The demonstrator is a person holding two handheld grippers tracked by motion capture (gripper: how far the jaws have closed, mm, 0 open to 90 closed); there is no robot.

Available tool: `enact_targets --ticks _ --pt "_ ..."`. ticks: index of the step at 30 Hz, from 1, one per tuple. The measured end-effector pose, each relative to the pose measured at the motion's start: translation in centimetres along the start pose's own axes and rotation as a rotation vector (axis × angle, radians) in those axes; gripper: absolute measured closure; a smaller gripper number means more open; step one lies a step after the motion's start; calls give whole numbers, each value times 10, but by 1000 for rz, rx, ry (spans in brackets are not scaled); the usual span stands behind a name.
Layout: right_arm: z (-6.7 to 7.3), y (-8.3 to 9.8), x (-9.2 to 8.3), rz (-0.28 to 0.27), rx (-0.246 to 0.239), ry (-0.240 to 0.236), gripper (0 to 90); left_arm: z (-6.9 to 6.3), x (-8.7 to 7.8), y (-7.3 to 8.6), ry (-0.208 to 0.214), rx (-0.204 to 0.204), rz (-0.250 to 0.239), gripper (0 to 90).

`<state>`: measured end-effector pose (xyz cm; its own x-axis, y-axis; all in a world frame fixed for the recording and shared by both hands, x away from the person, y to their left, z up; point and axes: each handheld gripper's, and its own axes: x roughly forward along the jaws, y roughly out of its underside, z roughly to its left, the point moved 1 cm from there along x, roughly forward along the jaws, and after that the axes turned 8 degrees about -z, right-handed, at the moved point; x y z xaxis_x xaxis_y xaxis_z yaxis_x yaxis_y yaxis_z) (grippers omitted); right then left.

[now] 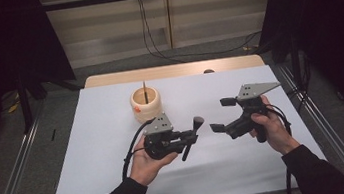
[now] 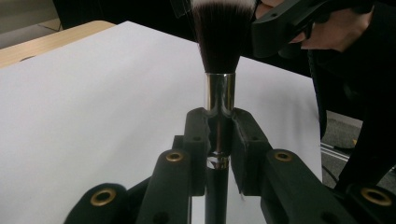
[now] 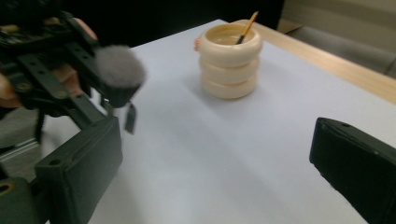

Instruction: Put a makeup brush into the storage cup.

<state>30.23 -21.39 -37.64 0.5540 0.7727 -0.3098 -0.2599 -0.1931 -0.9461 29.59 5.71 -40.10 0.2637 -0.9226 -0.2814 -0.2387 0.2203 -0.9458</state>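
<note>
A makeup brush with a dark handle, shiny metal collar and fluffy grey-tipped head is held in my left gripper, which is shut on the collar, head pointing away from the hand. My right gripper hovers just right of the brush head, open wide with nothing between its jaws. In the right gripper view the brush head floats at upper left, beyond my open right gripper. A cream ribbed holder stands at the back with a thin brush leaning in it.
A white sheet covers the table, with a wooden strip bare along the far edge. Metal rails run along both sides on the floor, and cables lie beyond the table.
</note>
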Motion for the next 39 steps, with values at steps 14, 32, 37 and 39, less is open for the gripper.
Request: enact_targets --ticks 14,32,37,39 --pt "1 29 -13 -54 -5 136 8 5 -15 -2 -37 -16 -38 779" --pt "7 55 -36 -117 43 227 11 23 -39 -13 -109 -36 -115 780" --pt "4 63 -40 -121 53 258 12 29 -45 -15 -136 -33 -119 780" --pt "4 67 -42 -118 52 264 21 30 -45 -17 -141 -29 -126 780"
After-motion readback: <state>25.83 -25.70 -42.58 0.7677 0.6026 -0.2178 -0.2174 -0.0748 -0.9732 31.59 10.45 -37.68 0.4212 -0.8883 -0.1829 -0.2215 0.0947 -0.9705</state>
